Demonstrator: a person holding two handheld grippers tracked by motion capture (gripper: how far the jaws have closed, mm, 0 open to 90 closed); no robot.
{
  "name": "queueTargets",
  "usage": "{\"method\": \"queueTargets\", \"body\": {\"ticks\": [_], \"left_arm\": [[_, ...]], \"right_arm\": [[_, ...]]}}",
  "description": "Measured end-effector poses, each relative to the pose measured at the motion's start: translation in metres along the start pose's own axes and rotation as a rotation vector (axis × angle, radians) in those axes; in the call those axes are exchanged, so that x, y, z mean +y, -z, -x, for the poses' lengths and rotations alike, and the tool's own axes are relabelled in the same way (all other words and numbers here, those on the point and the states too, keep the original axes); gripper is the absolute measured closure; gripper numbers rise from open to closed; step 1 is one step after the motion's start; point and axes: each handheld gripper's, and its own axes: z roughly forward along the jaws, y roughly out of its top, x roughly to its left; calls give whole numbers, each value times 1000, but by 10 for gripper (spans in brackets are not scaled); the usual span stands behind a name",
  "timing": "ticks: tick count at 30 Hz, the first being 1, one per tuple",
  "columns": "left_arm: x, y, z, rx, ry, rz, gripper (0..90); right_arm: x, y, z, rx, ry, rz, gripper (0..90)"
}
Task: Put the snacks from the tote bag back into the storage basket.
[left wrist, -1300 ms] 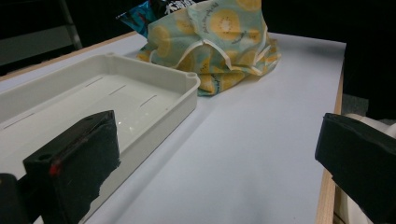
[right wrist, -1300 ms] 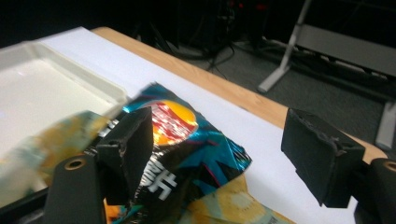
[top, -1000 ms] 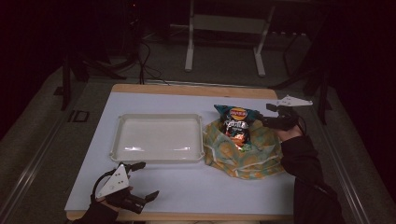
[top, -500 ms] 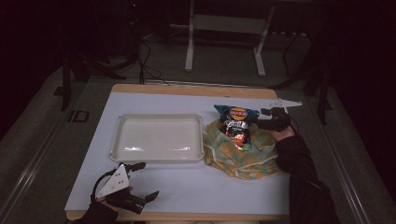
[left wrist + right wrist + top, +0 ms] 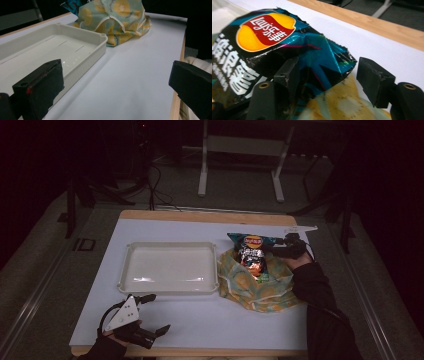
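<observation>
High view, counter (image 5: 200, 320): 1 flat rectangular top, smooth pale surface with a wooden edge.
High view, tray (image 5: 170, 270): 1 shallow rectangular tray of glossy cream plastic with rounded corners, at the counter's middle.
High view, cloth bag (image 5: 255, 292): 1 soft, crumpled fabric bag, teal with yellow citrus rounds, just right of the tray.
High view, chip bag (image 5: 251, 254): 1 crinkled foil packet, blue and black with a red-and-yellow logo, sticking out of the cloth bag's top.
High view, left claw (image 5: 157, 315): near the front left edge, jaws spread wide, holding nothing.
Left gripper view: 2 blocky matte black jaws well apart over the tray's corner and bare counter.
Right gripper view, right claw (image 5: 327, 80): 2 black jaws apart, straddling the chip bag's ragged top corner, not clamped.
</observation>
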Motion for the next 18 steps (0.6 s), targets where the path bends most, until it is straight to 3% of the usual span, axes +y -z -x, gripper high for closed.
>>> {"method": "queueTargets", "body": {"ticks": [6,7,8,11,18], "left_arm": [[0,1,0,0,3,6,2],[0,1,0,-1,2,6,2],[0,1,0,-2,1,6,2],[0,1,0,-2,2,7,2],[0,1,0,-2,0,7,3]], "right_arm": [[2,-3,-2,3,30,-23,512],[2,-4,-3,4,37,-28,561],[2,-6,-5,-4,52,-42,699],[4,-8,-8,-4,70,-70,878],[9,-3,-16,-28,116,-89,900]]}}
